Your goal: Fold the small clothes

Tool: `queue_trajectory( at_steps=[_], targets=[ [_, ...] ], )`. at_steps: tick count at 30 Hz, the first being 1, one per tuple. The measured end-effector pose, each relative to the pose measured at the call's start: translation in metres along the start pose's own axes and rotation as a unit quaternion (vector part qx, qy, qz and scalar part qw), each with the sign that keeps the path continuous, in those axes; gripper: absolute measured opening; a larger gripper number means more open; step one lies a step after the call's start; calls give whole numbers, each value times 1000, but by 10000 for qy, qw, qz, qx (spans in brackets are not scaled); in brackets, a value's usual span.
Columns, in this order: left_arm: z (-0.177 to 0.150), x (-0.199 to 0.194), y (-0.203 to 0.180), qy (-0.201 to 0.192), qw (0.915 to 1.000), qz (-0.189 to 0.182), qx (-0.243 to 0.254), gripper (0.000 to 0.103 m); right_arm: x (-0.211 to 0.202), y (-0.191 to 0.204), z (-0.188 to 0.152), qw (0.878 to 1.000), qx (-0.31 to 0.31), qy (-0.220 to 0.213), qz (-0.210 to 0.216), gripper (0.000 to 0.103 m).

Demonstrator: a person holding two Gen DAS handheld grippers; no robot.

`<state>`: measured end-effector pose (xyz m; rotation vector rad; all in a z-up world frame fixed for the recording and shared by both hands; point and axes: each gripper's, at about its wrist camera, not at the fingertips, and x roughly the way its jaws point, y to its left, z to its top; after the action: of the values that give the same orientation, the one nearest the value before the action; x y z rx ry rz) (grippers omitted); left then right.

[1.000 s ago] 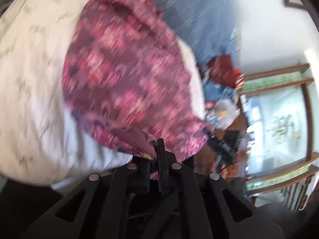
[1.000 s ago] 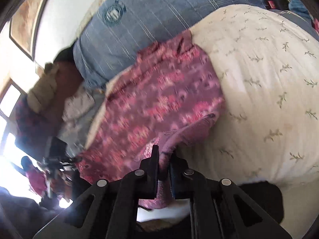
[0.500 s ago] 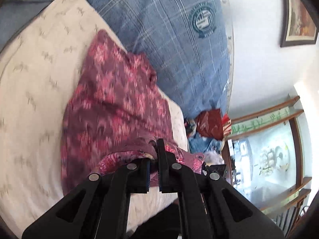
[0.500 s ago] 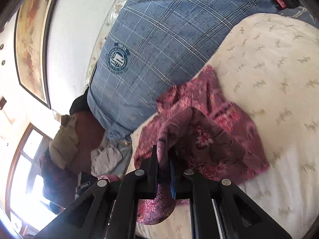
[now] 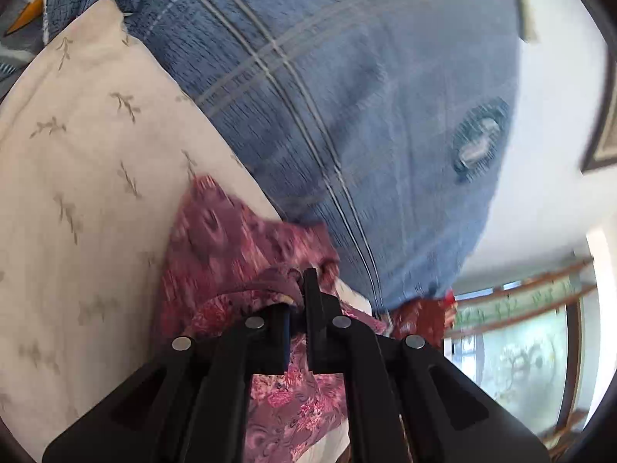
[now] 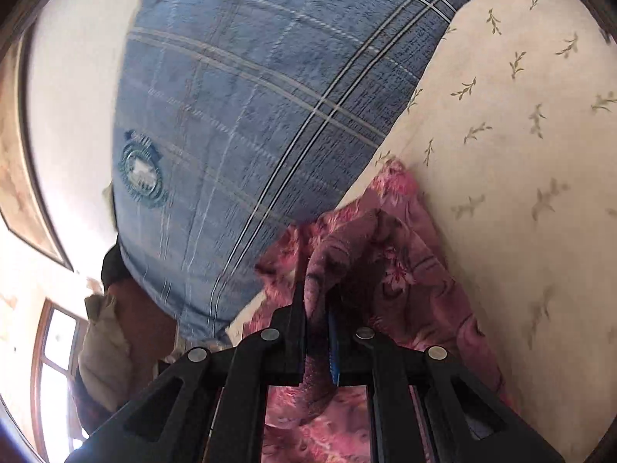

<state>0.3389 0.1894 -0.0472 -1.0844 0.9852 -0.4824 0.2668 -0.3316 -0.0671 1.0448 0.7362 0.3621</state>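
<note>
Left tool (image 5: 299, 289) and right tool (image 6: 316, 301) were each clamped on the pink floral garment (image 6: 401, 270), bunched over the cream pillow (image 5: 85, 177) beside the blue plaid cushion (image 6: 250, 88).

left gripper (image 5: 299, 289) clamped on an edge of the pink floral garment (image 5: 231, 250) | garment bunched on cream leaf-print quilt (image 5: 77, 154) | blue plaid pillow (image 5: 347, 96) with round crest just behind, touching garment | window (image 5: 520, 366) lower right | frame motion-blurred
</note>
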Motion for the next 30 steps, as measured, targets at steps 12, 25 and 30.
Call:
queue_trajectory(
  at_steps=[12, 25, 30],
  targets=[
    [30, -10, 27, -391, 9964, 18, -757, 47, -25, -13, 25, 9965, 408, -711, 160, 46],
    [6, 1, 28, 226, 9983, 517, -175, 56, 33, 7, 18, 9962, 17, 151, -863, 52],
    [-3, 20, 27, 288, 9939, 1054, 178, 53, 49, 3, 12, 9907, -456, 123, -1274, 49]
  ],
)
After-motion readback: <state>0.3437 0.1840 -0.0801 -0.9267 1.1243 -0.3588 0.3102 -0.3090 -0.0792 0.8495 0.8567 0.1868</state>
